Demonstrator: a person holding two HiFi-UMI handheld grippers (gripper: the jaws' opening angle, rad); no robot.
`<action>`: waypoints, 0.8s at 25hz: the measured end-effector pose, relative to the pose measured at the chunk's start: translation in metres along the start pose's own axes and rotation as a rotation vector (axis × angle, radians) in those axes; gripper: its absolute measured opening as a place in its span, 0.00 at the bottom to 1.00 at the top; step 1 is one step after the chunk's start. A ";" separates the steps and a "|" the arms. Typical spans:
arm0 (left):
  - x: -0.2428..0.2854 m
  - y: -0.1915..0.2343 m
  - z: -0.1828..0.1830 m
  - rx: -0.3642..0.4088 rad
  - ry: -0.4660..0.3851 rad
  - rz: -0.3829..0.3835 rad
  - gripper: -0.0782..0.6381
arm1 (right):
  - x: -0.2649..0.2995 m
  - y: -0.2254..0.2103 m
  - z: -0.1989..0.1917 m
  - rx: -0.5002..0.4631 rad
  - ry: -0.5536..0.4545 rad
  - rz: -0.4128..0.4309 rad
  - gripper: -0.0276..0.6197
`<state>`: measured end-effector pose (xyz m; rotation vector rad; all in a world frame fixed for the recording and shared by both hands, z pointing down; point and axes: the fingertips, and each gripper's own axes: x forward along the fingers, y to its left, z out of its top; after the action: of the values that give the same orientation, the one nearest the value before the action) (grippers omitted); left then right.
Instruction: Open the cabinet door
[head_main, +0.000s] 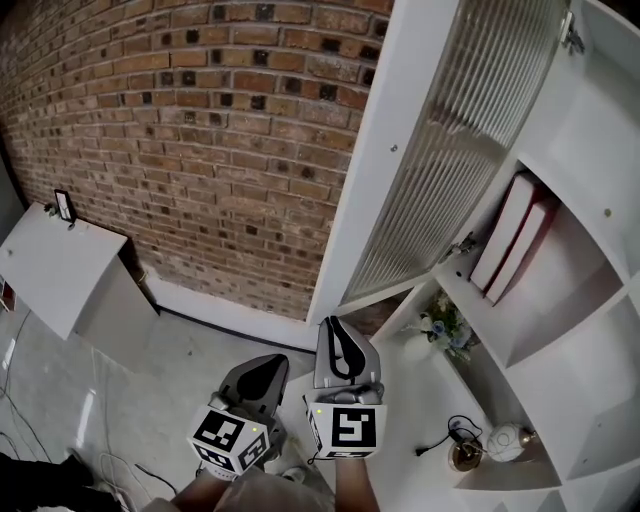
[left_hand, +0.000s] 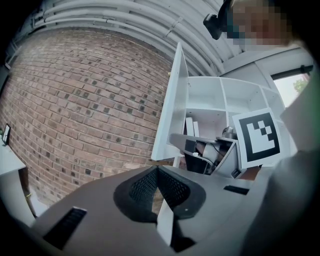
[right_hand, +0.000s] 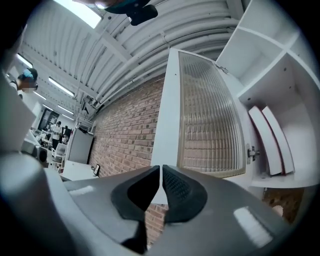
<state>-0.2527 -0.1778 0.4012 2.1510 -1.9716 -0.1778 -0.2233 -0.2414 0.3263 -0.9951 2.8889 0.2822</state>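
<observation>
The white cabinet door with its ribbed glass pane stands swung open, edge-on toward the brick wall. My right gripper is just below the door's lower corner, its jaws shut with nothing between them. In the right gripper view the gripper points up at the door, whose white frame shows just behind the closed pads. My left gripper hangs lower left, apart from the door, also shut and empty. The left gripper view shows its tips meeting, with the door and the right gripper's marker cube beyond.
The open cabinet holds two red-and-white books, a small bunch of flowers and a round ornament with a cable. A brick wall runs behind. A white table stands at the left.
</observation>
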 end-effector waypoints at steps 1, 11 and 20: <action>-0.001 -0.004 -0.001 0.002 -0.002 -0.002 0.12 | -0.005 -0.002 0.002 0.003 -0.004 -0.004 0.06; -0.004 -0.051 -0.005 0.014 -0.012 -0.047 0.12 | -0.061 -0.043 0.015 0.060 -0.047 -0.084 0.06; -0.006 -0.098 -0.009 0.032 -0.026 -0.106 0.12 | -0.120 -0.078 0.017 0.050 -0.050 -0.147 0.06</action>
<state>-0.1563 -0.1635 0.3861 2.2869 -1.8876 -0.1936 -0.0811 -0.2260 0.3136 -1.1662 2.7461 0.2212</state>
